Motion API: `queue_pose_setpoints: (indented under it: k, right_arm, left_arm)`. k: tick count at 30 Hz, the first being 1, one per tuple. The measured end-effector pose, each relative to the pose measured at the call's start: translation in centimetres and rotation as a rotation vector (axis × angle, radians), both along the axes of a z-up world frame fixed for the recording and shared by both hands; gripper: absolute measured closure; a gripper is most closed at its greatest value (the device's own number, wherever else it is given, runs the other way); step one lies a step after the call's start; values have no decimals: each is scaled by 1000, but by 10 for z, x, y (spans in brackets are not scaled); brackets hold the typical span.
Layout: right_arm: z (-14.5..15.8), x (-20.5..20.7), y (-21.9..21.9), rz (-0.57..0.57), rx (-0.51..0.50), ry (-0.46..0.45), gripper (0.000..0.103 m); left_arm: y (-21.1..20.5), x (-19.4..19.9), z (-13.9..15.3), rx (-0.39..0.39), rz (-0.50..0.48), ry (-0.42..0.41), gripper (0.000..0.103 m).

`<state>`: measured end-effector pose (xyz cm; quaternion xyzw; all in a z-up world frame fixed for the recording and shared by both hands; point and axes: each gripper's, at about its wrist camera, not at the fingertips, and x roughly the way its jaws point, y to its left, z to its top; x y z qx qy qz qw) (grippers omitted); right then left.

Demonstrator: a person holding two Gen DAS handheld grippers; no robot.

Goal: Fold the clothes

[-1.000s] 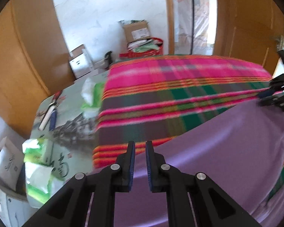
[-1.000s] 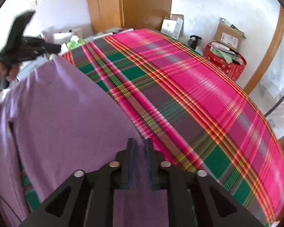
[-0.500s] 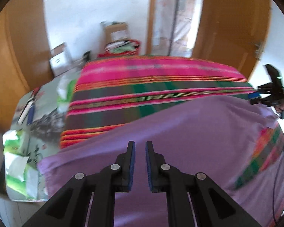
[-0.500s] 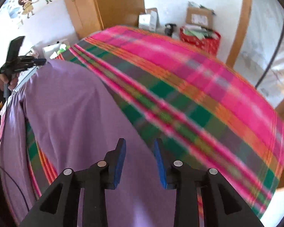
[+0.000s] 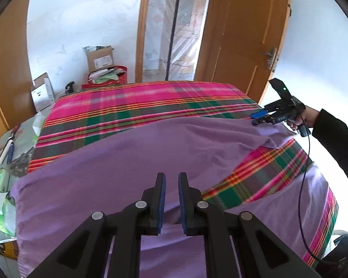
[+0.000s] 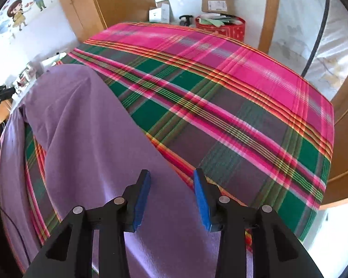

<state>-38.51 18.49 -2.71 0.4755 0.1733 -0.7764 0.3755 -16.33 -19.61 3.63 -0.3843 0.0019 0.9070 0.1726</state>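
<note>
Opening right gripper (image 6: 171,180) over soft purple cloth (image 6: 88,143); left gripper (image 5: 171,183) narrow, grip unclear.

Open room: far half of plaid bedspread (image 6: 232,97), bare.
Obstacles: boxes (image 5: 99,59) and red basket (image 6: 222,26) beyond far edge; cluttered side table (image 5: 16,143).

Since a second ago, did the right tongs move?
Yes. In the left wrist view, the right tongs slid back along the soft purple cloth, away from the wooden door, and their jaws are opening.
</note>
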Motion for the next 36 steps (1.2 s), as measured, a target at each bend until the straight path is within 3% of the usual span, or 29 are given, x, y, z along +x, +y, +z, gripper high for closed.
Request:
queue_pose_setpoints:
  k: [1,4,7,9,12,16,19,24,30,31,32,33,35,36]
  right_arm:
    - [-1,2,1,8,5,14,64]
    - [-1,0,2,17,-1,5,99]
    - [3,-6,-1,13,49,78,99]
    - [13,-20,0,-48,40,148,99]
    - [21,-33,8,-110,-10,151,92]
    - [30,-32,35,-173,-53,150,74]
    - [31,-27,88,-316,-140,111,61]
    - [11,-3,172,-535,-234,16,53]
    - [-23,19,209,-646,-339,-109,53]
    - [-24,21,210,-650,-364,-107,57]
    - [-22,23,208,-642,-372,-95,76]
    - [-20,24,205,-630,-374,-80,85]
    - [-14,25,199,-608,-364,-42,98]
    - [-9,25,196,-598,-346,-17,98]
  left_arm:
    - [7,1,-1,-2,-7,-2,92]
    - [26,2,-8,-6,-22,-14,92]
    - [43,-1,-15,-9,-32,-31,92]
    - [54,-3,-18,-13,-38,-41,92]
    - [64,-6,-20,-11,-42,-53,92]
    - [76,-3,-22,-15,-52,-52,92]
    - [82,0,-26,-6,-55,-64,92]
    - [92,3,-32,22,-60,-81,92]
    - [107,8,-32,41,-67,-82,92]
    - [109,9,-31,40,-67,-81,92]
    - [111,11,-32,38,-66,-80,92]
    - [112,12,-32,36,-64,-81,92]
    - [112,13,-34,34,-56,-86,92]
    - [112,14,-36,33,-51,-91,92]
